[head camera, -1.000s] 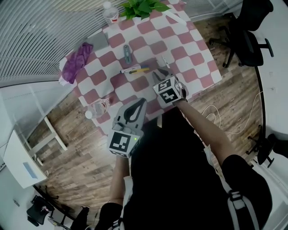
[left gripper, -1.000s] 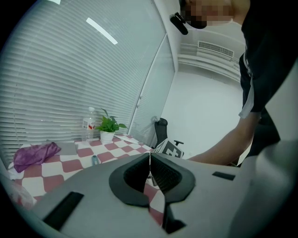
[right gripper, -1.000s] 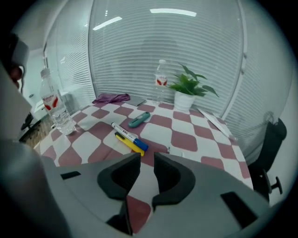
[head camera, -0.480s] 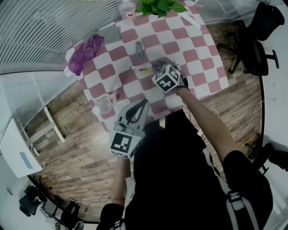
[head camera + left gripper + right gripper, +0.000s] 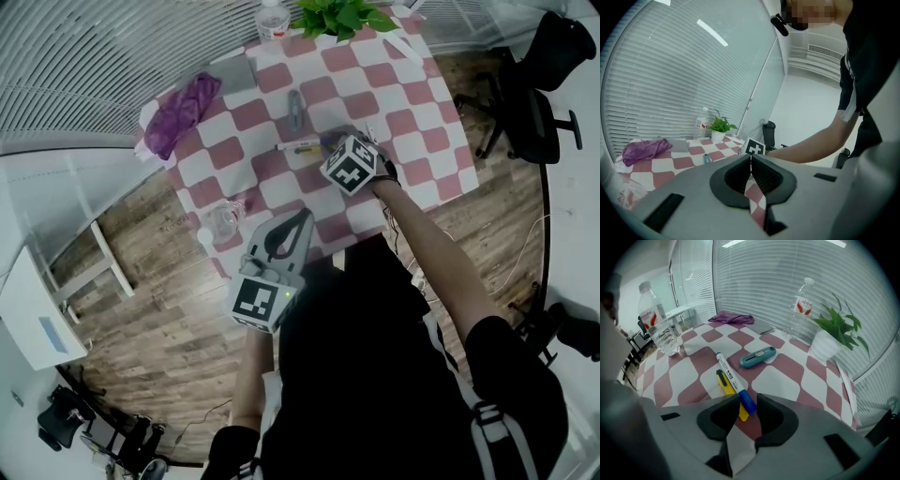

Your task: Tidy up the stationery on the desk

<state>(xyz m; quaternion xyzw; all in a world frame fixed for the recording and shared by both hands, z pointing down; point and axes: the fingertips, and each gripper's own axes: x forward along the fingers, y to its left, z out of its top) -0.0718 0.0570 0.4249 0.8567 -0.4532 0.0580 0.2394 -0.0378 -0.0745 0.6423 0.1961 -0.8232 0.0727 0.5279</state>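
Note:
A white marker with a blue cap [image 5: 732, 381] lies on the checkered tablecloth [image 5: 778, 380], and a yellow utility knife [image 5: 726, 386] rests against its near side. A teal utility knife [image 5: 758, 356] lies just beyond them. My right gripper [image 5: 748, 401] is open, low over the cloth, and the marker's blue cap lies between its jaw tips. In the head view its marker cube [image 5: 353, 165] covers the jaws beside the marker [image 5: 300, 146]. My left gripper [image 5: 751, 159] is shut and holds nothing. It hangs off the table's near edge [image 5: 281, 253].
A purple cloth [image 5: 178, 111] and a grey notebook [image 5: 234, 72] lie at the far left. A water bottle [image 5: 799, 305] and a potted plant [image 5: 829, 333] stand at the back. Another clear bottle [image 5: 658, 326] stands at the left. An office chair [image 5: 525, 84] is right of the table.
My right gripper has moved forward over the table to the marker and yellow knife. The left gripper has stayed shut near the table's front edge.

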